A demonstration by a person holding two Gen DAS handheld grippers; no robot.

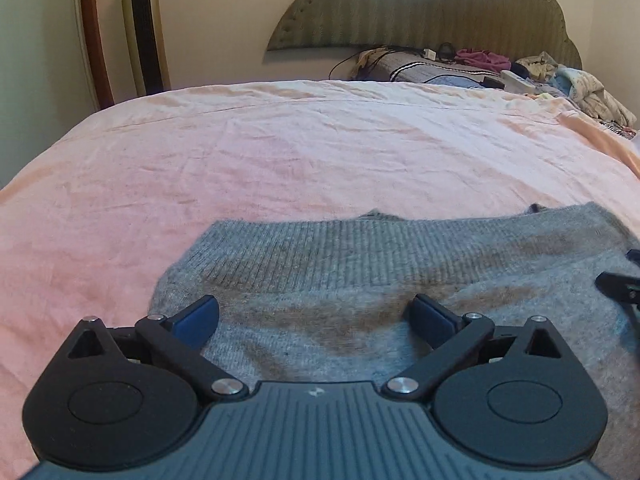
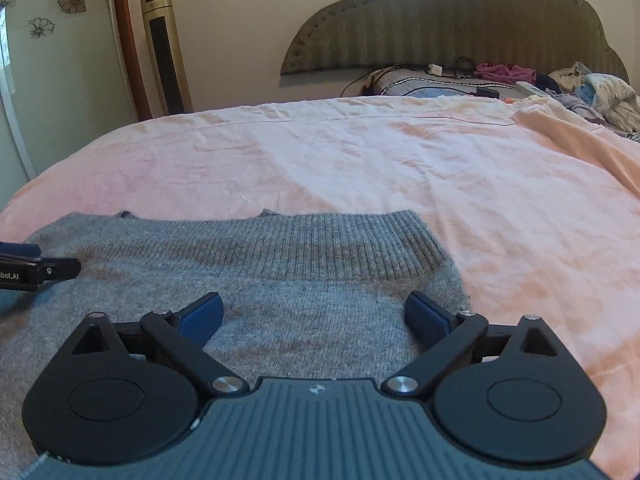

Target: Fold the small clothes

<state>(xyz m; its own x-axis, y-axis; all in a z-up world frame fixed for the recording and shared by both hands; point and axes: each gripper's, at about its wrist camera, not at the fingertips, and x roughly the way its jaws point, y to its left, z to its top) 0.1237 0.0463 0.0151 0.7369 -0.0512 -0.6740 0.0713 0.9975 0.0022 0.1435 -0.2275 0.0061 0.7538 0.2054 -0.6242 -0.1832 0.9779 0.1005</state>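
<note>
- Grey knitted sweater (image 1: 360, 280) lies flat on the pink bedsheet (image 1: 200, 160), its ribbed band (image 2: 280, 244) at the far edge, toward twelve o'clock.
- Left gripper (image 1: 314, 314) hovers over the sweater's left part, jaws spread wide, nothing between them.
- Right gripper (image 2: 314, 314) hovers over the right part, jaws equally wide and empty.
- Beyond the sheet, at one o'clock, a heap of clothes (image 2: 592, 88) sits below the green headboard (image 2: 460, 20).
- At eleven o'clock a gold tower fan (image 2: 164, 48) stands by the wall.

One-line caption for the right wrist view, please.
Open right gripper above a grey knit garment lying on a pink bedsheet, left gripper at frame edge.
</note>
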